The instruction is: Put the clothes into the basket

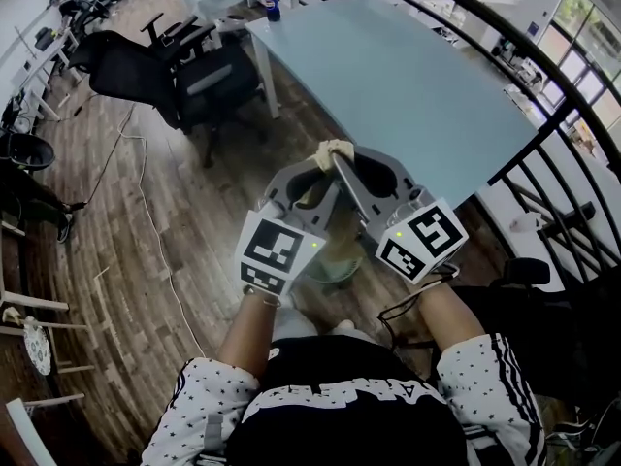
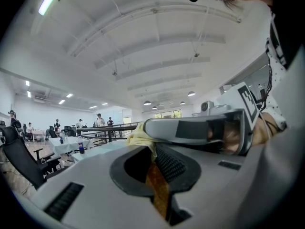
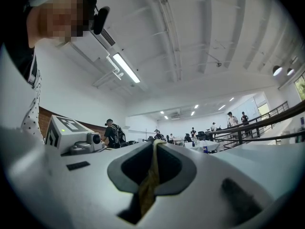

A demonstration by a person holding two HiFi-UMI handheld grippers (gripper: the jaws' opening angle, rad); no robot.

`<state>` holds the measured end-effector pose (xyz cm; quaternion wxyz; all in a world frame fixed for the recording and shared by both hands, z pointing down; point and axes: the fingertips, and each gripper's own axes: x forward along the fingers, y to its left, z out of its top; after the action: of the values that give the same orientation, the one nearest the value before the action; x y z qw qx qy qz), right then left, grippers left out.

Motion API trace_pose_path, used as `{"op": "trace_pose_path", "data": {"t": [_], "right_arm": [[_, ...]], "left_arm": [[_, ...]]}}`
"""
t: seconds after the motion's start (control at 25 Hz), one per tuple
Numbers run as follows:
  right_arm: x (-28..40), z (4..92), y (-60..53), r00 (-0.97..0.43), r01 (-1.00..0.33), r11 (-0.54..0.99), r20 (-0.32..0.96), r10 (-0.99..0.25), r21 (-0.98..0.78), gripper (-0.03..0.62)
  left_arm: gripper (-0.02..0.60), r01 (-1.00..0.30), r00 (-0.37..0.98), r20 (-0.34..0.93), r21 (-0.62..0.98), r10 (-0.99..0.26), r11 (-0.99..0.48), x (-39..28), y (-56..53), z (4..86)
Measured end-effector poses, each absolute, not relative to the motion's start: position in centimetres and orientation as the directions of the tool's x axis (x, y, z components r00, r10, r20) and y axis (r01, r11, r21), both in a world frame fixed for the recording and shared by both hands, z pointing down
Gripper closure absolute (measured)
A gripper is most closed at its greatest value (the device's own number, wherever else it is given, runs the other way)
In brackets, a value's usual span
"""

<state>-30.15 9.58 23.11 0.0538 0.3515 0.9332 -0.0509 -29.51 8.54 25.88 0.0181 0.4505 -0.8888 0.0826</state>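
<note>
Slippage risk: pale yellow bunched cloth point(image 1: 333, 150) hangs clamped in the closed jaws of left gripper point(image 1: 314, 175) and right gripper point(image 1: 344, 168), tips nearly meeting, above the greenish round basket point(image 1: 336, 268) half hidden below; an uneven release could drop it onto the wooden plank floor point(image 1: 146, 212).

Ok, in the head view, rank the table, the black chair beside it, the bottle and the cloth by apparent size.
1. table
2. black chair
3. cloth and bottle: about alike. Only a tuft of the cloth shows, and it is nearer the camera, so I won't rank them.
</note>
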Motion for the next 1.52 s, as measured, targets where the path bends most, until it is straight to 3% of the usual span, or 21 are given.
{"op": "trace_pose_path", "data": {"t": [1.52], "right_arm": [[-36.8,24.4,15.1,-0.883,0.462,0.885,-0.116,0.455,-0.05,0.559]], "left_arm": [[0.545,-0.932,-0.356,0.098,-0.115,-0.929,0.345,-35.9,14.2,27.1]]}}
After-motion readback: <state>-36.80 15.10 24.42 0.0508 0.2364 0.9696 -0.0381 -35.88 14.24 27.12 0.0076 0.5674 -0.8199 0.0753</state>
